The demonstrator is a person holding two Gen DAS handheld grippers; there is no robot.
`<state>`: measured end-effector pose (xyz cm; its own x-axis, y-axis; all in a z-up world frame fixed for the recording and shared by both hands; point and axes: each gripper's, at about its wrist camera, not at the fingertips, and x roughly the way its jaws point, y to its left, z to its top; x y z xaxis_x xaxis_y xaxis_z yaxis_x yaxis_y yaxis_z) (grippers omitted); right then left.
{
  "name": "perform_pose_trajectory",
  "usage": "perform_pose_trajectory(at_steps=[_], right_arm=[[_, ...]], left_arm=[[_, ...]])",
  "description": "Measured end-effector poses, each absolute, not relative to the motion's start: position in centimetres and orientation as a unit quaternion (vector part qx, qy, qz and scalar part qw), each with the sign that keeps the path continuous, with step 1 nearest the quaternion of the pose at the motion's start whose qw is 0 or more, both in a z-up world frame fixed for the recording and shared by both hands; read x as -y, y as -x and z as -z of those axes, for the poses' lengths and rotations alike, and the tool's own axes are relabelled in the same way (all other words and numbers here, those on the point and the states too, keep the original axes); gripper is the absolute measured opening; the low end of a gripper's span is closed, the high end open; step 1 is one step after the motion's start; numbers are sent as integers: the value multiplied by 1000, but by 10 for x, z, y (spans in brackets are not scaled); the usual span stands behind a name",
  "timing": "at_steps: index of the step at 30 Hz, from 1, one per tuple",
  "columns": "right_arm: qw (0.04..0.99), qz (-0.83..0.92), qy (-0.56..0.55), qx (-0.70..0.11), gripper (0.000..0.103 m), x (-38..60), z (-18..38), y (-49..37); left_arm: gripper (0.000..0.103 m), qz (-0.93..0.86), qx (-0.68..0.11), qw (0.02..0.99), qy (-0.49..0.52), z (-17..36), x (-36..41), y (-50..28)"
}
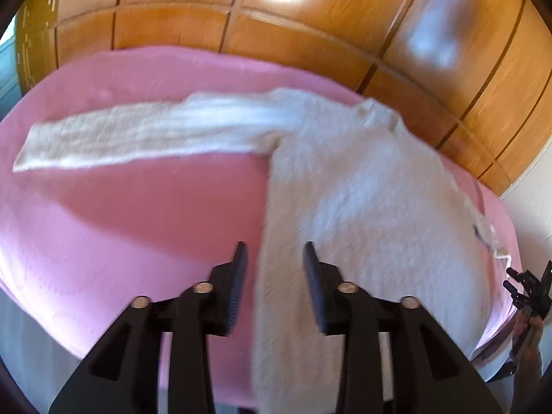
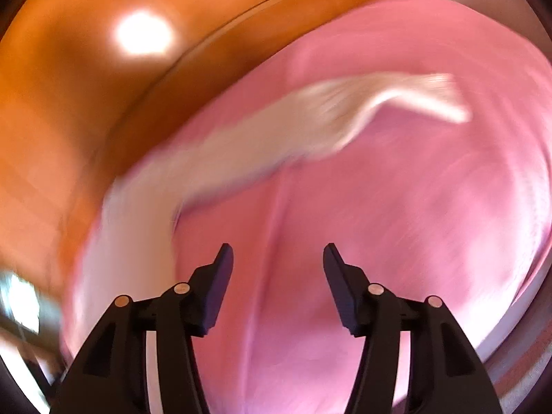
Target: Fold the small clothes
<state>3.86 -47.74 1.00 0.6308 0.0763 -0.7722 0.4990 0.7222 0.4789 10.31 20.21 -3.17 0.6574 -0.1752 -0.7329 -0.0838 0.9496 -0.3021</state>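
Note:
A cream knitted sweater point(image 1: 362, 207) lies flat on a pink bedcover point(image 1: 120, 227), one long sleeve point(image 1: 138, 134) stretched out to the left. My left gripper point(image 1: 276, 258) hovers over the sweater's near left edge. Its jaws stand apart, and the fabric lies under the gap, not pinched. In the right wrist view, which is heavily blurred, the sweater point(image 2: 241, 145) streaks across the upper left. My right gripper point(image 2: 277, 258) is open over bare pink bedcover point(image 2: 396, 207) with nothing between its fingers.
A wooden panelled wardrobe point(image 1: 310, 31) rises behind the bed, with a bright light reflection on it. At the far right edge of the left wrist view a hand holds a black device point(image 1: 528, 289) beside the bed's corner. The bed's near edge drops off lower left.

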Motion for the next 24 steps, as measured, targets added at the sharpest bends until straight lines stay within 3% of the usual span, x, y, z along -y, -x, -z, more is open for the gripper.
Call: perform_pose_trajectory(at_steps=[6,8,10,13,17,21,24], right_arm=[[781,218,-494,-314,55,579,10,-61],[768,253,-491,-322,45,597,18,-72],[766,281,-469,-337,9,606,19,-81],[785,296,-424,-342,7,614,-6,-100],[837,242,-395,-289,7,589,-70,-123],[898,131,-321,-273,7,517,-132,-176],[917,33,-272,-290,7,436,-145,-216]], left_arm=[[46,71,-418,898,120,32,-152,-133],[46,87,-426,893,119,38,-136,-141],[46,102,-430,889,121,43,-121,-148],[46,121,-432,886,113,47,-103,-155],[46,143,-431,885,100,50,-89,-164],[46,160,-440,874,125,56,-89,-175],[46,164,-439,870,152,55,-95,-182]])
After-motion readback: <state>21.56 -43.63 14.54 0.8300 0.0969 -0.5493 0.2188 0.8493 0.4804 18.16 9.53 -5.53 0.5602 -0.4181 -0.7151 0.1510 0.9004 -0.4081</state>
